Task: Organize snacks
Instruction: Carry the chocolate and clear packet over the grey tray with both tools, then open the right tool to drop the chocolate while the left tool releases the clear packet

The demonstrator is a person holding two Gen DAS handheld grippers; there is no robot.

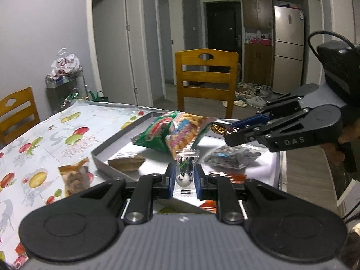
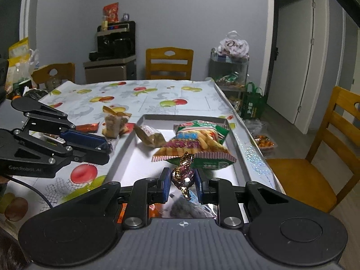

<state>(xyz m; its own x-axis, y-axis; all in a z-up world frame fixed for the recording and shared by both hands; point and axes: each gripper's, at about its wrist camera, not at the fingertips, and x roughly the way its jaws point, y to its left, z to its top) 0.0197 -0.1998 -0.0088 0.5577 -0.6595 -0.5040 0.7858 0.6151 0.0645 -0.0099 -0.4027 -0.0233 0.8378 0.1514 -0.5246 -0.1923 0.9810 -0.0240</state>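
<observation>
Snacks: left gripper (image 1: 184,181) fingers clamp panda candy (image 1: 185,173); right gripper (image 2: 181,183) fingers clamp foil candy (image 2: 182,174), hiding packets beneath.

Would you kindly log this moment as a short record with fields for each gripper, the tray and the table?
left gripper: shut on a panda candy
right gripper: shut on a foil candy
tray: holds a cracker bag, a brown packet and a dark packet
table: fruit-print cloth; a clear snack bag lies outside the tray
</observation>
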